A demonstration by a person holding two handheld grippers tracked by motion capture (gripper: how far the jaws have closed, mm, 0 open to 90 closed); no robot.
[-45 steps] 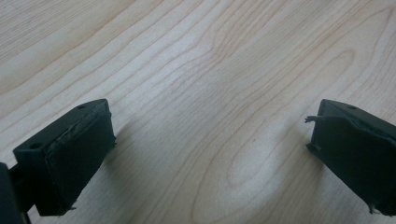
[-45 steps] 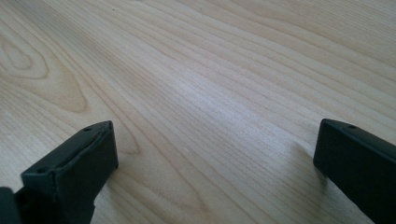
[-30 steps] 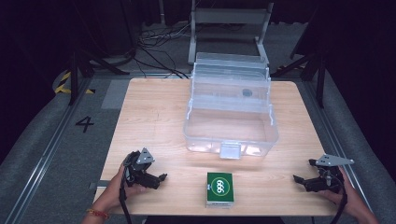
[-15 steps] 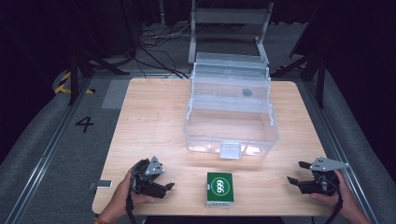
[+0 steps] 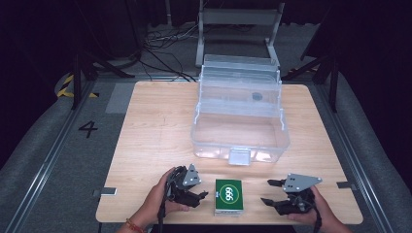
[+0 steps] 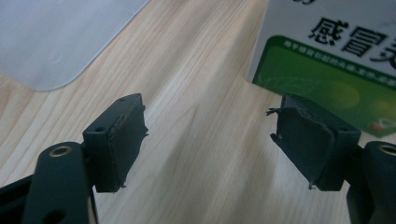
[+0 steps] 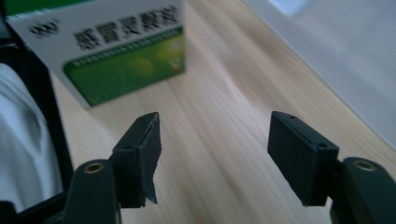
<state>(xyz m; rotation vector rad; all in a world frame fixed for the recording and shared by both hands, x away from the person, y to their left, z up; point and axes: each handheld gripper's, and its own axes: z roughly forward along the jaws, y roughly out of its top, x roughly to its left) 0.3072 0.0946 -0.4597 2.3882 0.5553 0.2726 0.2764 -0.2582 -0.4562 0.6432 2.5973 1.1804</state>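
1. The left tool (image 5: pixel 198 195) rested low on the counter (image 5: pixel 155 126) with its jaws spread and nothing between them. In the left gripper view the green-and-white box (image 6: pixel 327 51) sat just beyond its right-hand jaw, close but with a strip of bare wood between.

2. The right tool (image 5: pixel 273 192) was likewise released and empty, standing well apart from the box (image 5: pixel 229 196) on the far side of it. In the right gripper view the box (image 7: pixel 116 51) lay ahead and to the left of its jaws.

3. I judged this to be the approach step: the box lay flat between the two tools, near the counter's front edge, and neither held it.

4. The next move probably called for the left tool to slide sideways until the jaws bracketed the box's narrow sides, then close squarely; the box lay flat, so a low, level entry mattered.

5. Farther off from both tools stood the clear plastic bin (image 5: pixel 240 131), open-topped, a likely destination.

6. Hard to make out: the printing on the box was cut off and blurred in both gripper views, a small dark thing in the bin (image 5: pixel 256 96) could not be identified, and the bin's transparent walls made its tiers difficult to separate.
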